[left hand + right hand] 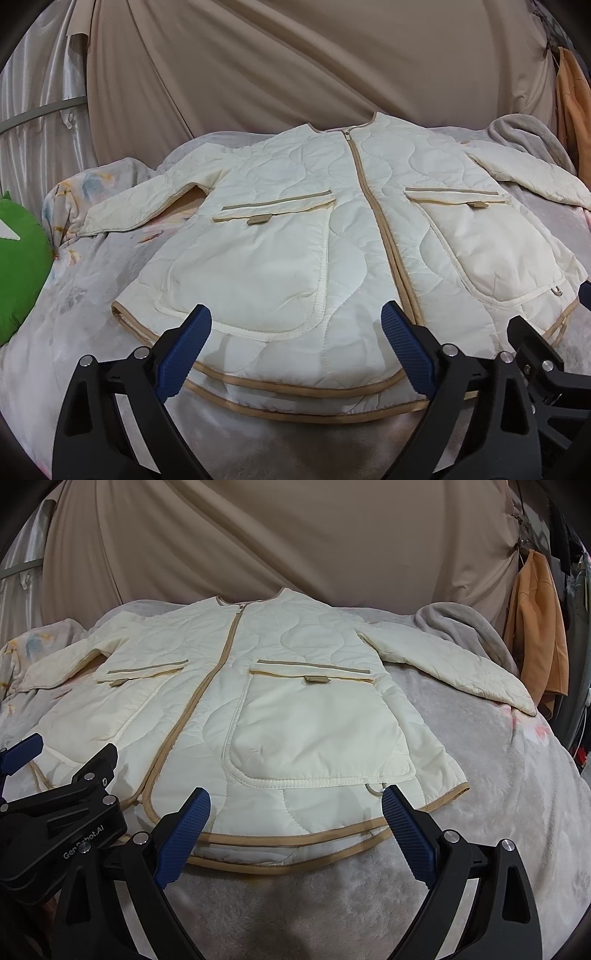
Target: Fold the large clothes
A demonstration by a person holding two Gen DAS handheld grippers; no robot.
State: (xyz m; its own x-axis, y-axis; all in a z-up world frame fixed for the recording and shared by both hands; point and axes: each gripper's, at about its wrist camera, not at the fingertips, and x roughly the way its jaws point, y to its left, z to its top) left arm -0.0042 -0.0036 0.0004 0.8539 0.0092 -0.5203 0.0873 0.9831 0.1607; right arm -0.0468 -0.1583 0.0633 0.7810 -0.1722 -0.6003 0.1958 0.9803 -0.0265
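The jacket [314, 229] is laid flat, zipped and face up, on the bed [498, 775], sleeves spread; no fold is made. Both hand-held grippers, left [295, 349] and right [295, 829], are held released at its hem.

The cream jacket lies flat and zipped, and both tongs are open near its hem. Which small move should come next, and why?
Probably move the right tongs toward the right sleeve to fold it over the body. The jacket lies flat, zipped, sleeves spread out, and both the right and the left tongs are open, holding nothing.
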